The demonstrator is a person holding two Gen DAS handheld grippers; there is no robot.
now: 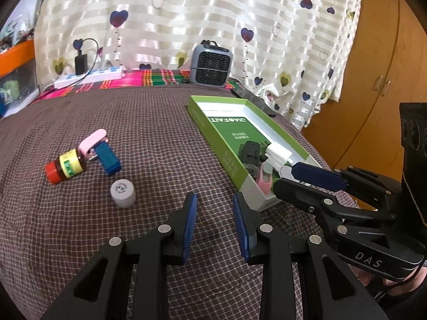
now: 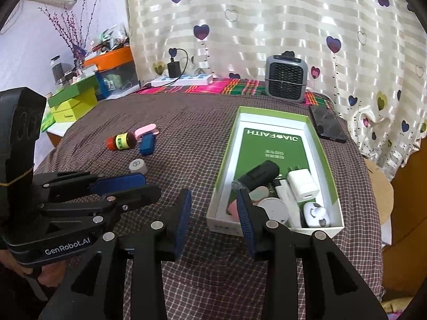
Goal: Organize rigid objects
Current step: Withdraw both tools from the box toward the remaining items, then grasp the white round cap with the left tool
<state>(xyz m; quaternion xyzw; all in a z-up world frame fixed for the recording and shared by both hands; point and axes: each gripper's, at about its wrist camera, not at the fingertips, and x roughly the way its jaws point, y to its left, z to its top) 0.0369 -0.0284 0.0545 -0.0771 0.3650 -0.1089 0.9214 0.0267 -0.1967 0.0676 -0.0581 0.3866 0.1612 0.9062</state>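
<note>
A green-rimmed box (image 1: 198,117) (image 2: 328,157) lies on the checked cloth and holds a black cylinder (image 2: 257,174), a white charger (image 2: 303,184), a white round case (image 2: 275,208), a white plug (image 2: 315,214) and pink pieces. Loose on the cloth to the left lie a small brown bottle with a red cap (image 1: 65,166) (image 2: 121,141), a pink clip (image 1: 93,140), a blue block (image 1: 108,158) (image 2: 146,144) and a grey cap (image 1: 122,189) (image 2: 138,166). My left gripper (image 1: 214,202) is open and empty above the cloth. My right gripper (image 2: 213,205) is open and empty at the box's near left corner.
A small grey fan heater (image 2: 287,78) and a white power strip (image 2: 184,80) stand at the back before the curtain. A black phone (image 2: 327,126) lies right of the box. Green boxes (image 2: 72,101) sit on a side table at left. A wooden cabinet (image 1: 379,85) is at right.
</note>
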